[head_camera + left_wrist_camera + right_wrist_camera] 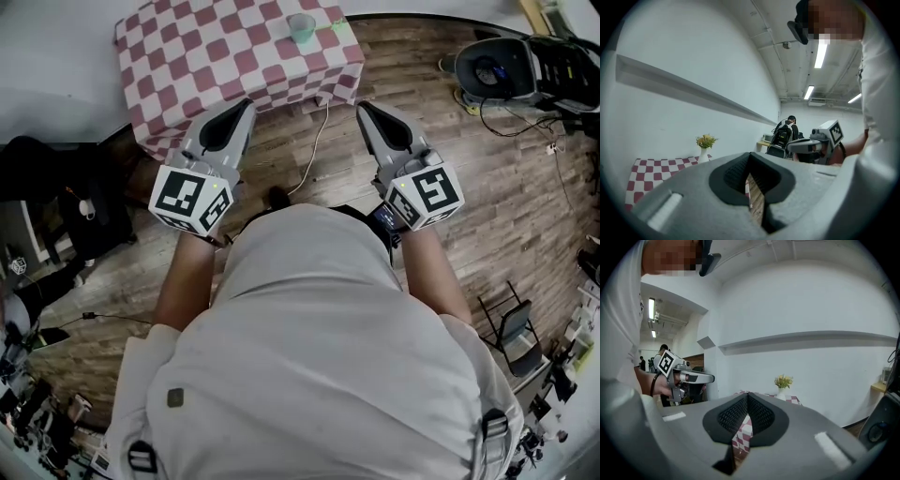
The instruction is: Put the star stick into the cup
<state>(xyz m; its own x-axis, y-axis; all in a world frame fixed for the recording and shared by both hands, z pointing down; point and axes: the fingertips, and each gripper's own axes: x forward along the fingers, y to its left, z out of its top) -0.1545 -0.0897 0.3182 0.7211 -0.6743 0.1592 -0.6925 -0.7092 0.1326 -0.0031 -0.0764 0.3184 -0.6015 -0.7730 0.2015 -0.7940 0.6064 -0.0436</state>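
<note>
A pale green translucent cup [302, 28] stands near the far edge of a table with a red-and-white checked cloth [216, 56]. A thin green thing [332, 24], too small to identify, lies just right of the cup. My left gripper [247, 101] and right gripper [362, 106] are held side by side over the wood floor, short of the table's near edge. Both are shut and hold nothing. In the left gripper view the jaws [749, 154] meet at the tip. The right gripper view shows the same [747, 395], with checked cloth [742, 433] visible below the tip.
A white vase of yellow flowers [705, 146] [782, 385] stands on the table by the white wall. A white cable [314, 150] runs across the floor between the grippers. Black bags [492, 66] lie at the right and a folding chair [516, 328] farther right. A person [787, 127] stands far off.
</note>
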